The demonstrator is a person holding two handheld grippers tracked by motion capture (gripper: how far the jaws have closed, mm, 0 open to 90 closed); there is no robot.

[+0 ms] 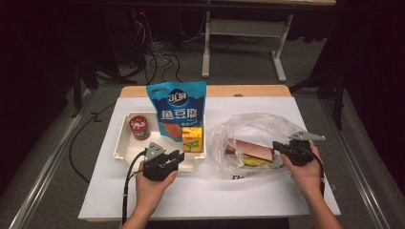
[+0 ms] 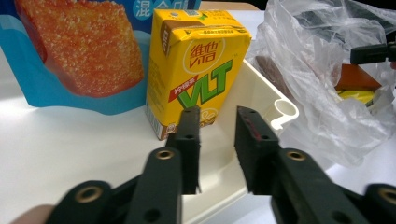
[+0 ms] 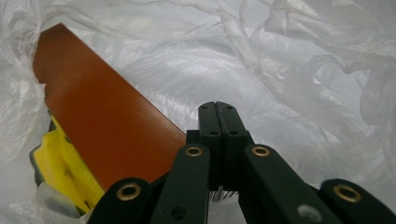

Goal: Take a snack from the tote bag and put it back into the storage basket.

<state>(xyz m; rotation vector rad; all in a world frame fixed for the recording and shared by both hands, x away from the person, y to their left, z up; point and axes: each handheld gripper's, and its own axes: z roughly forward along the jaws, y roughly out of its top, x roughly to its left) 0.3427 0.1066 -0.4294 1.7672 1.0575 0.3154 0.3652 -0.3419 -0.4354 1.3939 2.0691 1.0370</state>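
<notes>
My left gripper [image 1: 177, 156] [image 2: 217, 114] hovers over the near right corner of a cream tray [image 1: 123, 143]. Its jaws are open with a narrow gap and nothing between them. Just beyond its tips stands a yellow VLT drink carton [image 1: 192, 139] [image 2: 196, 60] inside the tray. My right gripper [image 1: 278, 146] [image 3: 218, 109] is shut at the right side of a crumpled clear plastic bag [image 1: 253, 126] [image 3: 280, 60]. Whether it pinches the film I cannot tell. Inside the bag lie a flat brown box [image 1: 253, 149] [image 3: 102, 126] and a yellow item [image 1: 255, 161] [image 3: 60, 163] beneath it.
A blue snack pouch [image 1: 177, 107] [image 2: 84, 51] stands upright at the tray's back, behind the carton. A red can [image 1: 139, 127] stands in the tray's left part. Everything rests on a white table top [image 1: 205, 191], with a desk frame and cables on the floor beyond.
</notes>
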